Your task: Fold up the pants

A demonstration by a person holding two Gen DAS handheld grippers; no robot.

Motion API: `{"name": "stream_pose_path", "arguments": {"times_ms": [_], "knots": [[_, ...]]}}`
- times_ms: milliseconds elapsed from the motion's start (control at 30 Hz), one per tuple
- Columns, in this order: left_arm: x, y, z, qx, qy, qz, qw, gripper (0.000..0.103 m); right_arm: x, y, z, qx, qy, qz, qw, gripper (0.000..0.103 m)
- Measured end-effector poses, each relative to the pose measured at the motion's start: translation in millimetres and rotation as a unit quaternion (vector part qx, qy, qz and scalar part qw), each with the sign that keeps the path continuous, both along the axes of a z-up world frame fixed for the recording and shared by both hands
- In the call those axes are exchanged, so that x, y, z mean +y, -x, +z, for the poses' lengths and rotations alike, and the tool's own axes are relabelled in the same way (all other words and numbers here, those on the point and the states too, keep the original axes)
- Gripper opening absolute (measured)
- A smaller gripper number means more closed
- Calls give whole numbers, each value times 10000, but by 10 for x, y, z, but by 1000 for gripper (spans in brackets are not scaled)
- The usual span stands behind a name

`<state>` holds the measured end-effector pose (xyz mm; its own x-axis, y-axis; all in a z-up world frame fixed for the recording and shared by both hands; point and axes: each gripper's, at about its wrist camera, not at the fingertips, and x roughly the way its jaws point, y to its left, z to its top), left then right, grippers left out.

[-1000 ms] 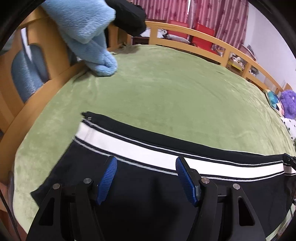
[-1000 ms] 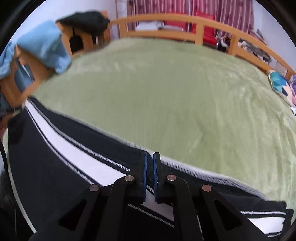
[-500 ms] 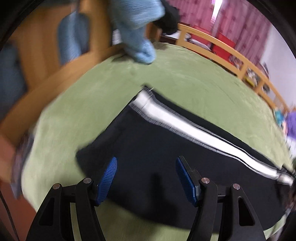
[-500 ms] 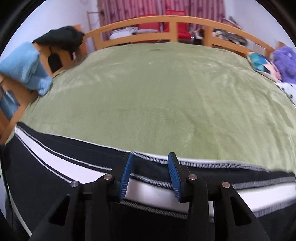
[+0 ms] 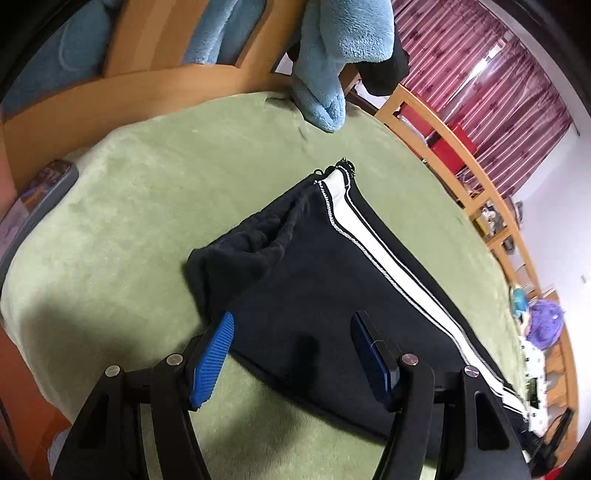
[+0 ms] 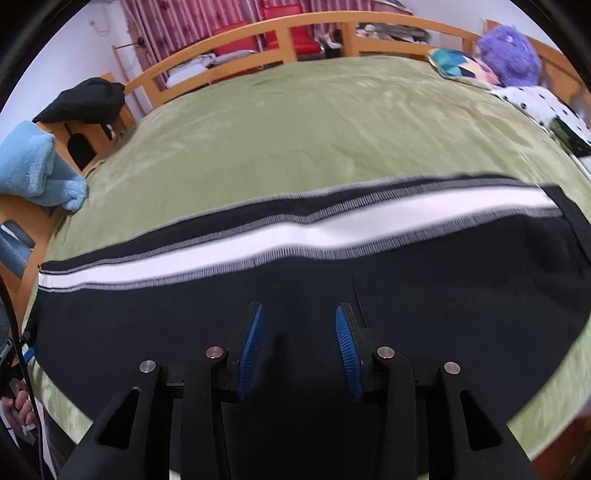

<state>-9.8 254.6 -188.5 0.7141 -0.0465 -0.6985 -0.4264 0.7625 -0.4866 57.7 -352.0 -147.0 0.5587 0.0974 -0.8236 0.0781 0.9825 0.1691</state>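
Observation:
Black pants (image 5: 332,280) with a white side stripe (image 5: 369,236) lie flat on the green bedspread (image 5: 147,206). In the left wrist view their rumpled end (image 5: 255,236) points away from me. My left gripper (image 5: 292,325) hangs open over the near edge of that end, with cloth under the jaws but not pinched. In the right wrist view the pants (image 6: 443,280) stretch across the frame with the stripe (image 6: 295,236) beyond the fingers. My right gripper (image 6: 298,314) is open above plain black cloth and holds nothing.
A blue fleece blanket (image 5: 332,55) and a black garment (image 6: 88,99) hang over the wooden bed rail (image 6: 295,26). A purple plush toy (image 6: 509,48) and a patterned cushion (image 6: 458,66) lie at the far right. A flat box (image 5: 40,192) rests on the bed's left edge.
My right gripper went from shut on the stripe edge to open and drew back over the black cloth. My left gripper rolled and moved toward the pants' end, staying open.

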Motion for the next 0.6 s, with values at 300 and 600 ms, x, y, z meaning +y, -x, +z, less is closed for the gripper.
{"name": "stream_pose_path", "arguments": {"times_ms": [300, 600], "knots": [[224, 47, -192, -63, 462, 116, 9988, 64, 69, 321, -54, 76, -192, -223, 9995, 41], [329, -271, -331, -382, 919, 316, 9945, 58, 133, 382, -80, 140, -264, -233, 9993, 41]]}}
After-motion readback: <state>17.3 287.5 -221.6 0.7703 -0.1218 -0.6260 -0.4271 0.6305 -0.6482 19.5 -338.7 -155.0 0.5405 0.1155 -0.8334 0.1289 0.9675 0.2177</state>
